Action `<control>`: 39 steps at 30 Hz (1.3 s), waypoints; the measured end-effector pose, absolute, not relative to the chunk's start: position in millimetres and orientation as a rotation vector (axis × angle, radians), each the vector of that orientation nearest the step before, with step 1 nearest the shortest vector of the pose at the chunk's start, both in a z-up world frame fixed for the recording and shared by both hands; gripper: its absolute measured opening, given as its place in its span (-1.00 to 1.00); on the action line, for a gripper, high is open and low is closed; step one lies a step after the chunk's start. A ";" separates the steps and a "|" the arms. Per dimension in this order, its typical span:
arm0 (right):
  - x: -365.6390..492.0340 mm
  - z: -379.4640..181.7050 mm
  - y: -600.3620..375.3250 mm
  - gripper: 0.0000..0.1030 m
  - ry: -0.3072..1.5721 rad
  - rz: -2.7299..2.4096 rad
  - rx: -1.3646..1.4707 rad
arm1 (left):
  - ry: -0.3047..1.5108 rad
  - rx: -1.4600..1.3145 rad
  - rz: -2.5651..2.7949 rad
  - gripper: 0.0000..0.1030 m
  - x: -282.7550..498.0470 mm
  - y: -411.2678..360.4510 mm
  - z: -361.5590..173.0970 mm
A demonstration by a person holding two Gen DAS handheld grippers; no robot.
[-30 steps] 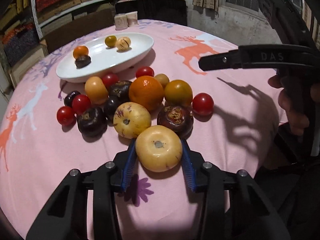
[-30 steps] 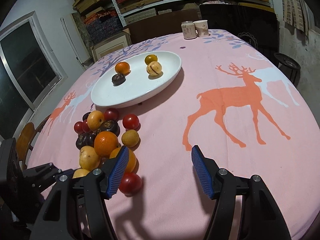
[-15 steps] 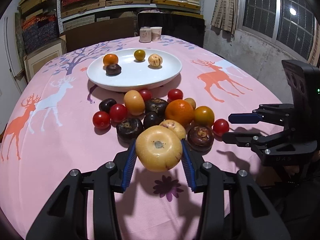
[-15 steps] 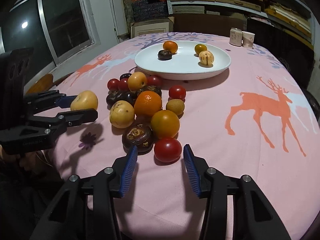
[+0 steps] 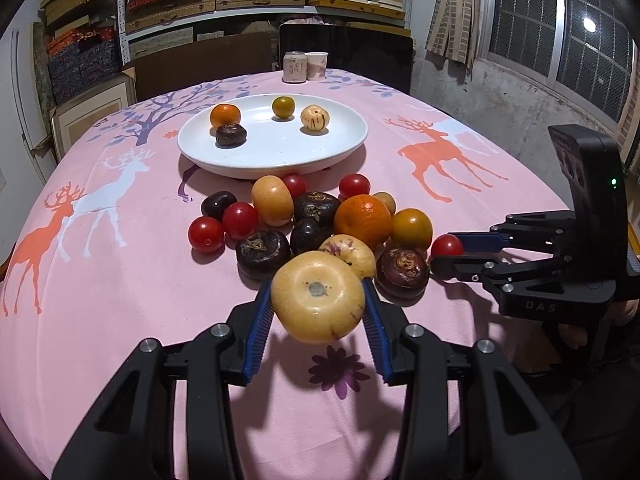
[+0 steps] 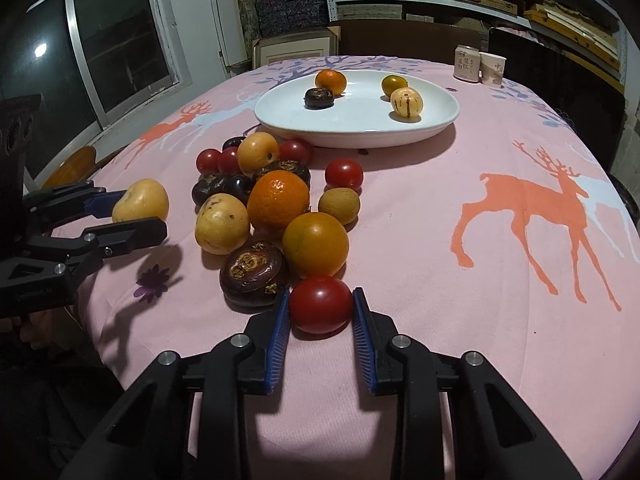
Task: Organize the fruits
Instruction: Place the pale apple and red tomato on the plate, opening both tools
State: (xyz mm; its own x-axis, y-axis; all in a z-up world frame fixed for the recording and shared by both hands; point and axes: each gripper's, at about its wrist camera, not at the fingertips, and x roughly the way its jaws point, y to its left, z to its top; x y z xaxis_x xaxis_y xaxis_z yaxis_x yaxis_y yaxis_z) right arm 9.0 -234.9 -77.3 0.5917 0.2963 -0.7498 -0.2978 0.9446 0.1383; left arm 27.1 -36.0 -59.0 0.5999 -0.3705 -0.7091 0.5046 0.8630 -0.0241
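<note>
Pink cloth printed with orange and white deer and purple trees is covering the round surface (image 6: 460, 152), and a purple flower print is showing near its close edge. Shelves packed with flat boxes are lining the back wall, with framed boards leaning below them, a dark chair at the far side and barred windows to one side. A drink can (image 5: 295, 66) and a paper cup (image 5: 317, 66) are standing together at the far edge. A white plate (image 5: 272, 152) is sitting beyond the middle, holding an orange, a dark fruit, a greenish-yellow one and a pale streaked one, all apart from each other.

The left tongs (image 5: 318, 312) are gripping a pale yellow fruit (image 5: 318, 300), holding it clear of the cloth, above its shadow. The right tongs (image 6: 320, 312) have just been closing and their blue pads are now pressing on a red tomato (image 6: 320, 304) at the near end of the fruit pile (image 6: 276, 200), which is lying on the cloth just in front of the plate; the tomato is sitting right beside a dark brown fruit (image 6: 252, 272) and an orange-yellow one (image 6: 316, 244)
</note>
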 end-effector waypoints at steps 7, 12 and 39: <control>5.6 -61.1 -248.5 -0.40 0.825 0.325 0.053 | 0.759 0.153 -0.503 -0.19 30.3 -30.0 -53.1; 14.2 -42.2 -259.3 -0.40 0.784 0.325 0.089 | 0.746 0.137 -0.493 -0.19 44.2 -25.9 -39.9; 296.1 -34.9 -253.3 -0.39 0.912 0.200 0.126 | 0.941 0.179 -0.483 -0.18 276.4 -113.8 -58.3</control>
